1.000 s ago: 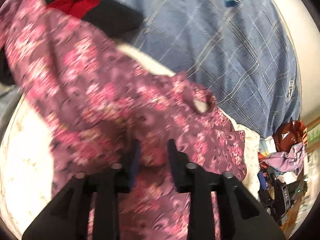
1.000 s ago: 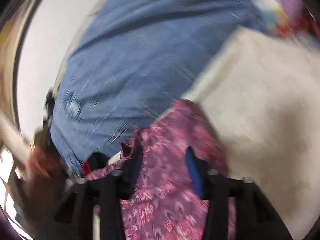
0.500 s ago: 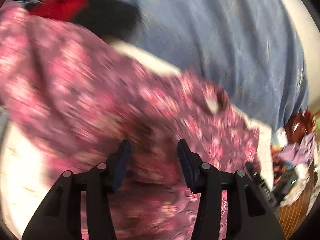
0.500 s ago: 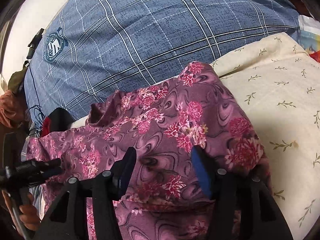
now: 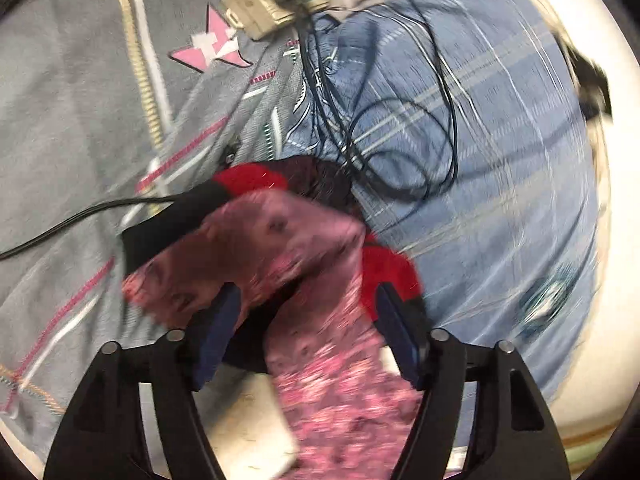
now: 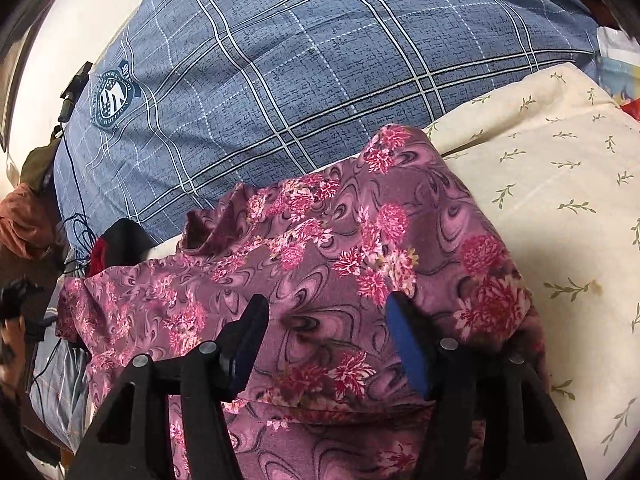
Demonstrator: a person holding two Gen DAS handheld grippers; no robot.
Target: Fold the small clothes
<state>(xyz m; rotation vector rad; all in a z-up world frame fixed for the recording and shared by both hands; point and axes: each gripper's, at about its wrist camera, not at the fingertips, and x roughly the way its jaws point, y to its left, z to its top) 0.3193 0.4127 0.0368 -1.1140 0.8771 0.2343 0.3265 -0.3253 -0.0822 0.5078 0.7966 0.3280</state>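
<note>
The left gripper [image 5: 306, 328] has its jaws spread and opening; a fold of the floral garment [image 5: 280, 248] rises between them, but that view is smeared with blur and I cannot tell whether either pad touches the cloth. Behind the fold a red and black garment [image 5: 390, 268] is mostly covered, only its edges showing. Farther out lie tangled black cables [image 5: 400, 140], a blue plaid pillow [image 5: 500, 200] and a grey blanket [image 5: 72, 120] with a pink star patch.

The right gripper [image 6: 326, 340] is also parted and opening — the floral garment [image 6: 320, 248] lies flat under and between its fingers, not pinched. The garment's lower edge is cut off by the frame, and its right side drapes over a cream sprigged sheet [image 6: 560, 180]. At the far left, the other gripper's body is dark and hard to make out.
</note>
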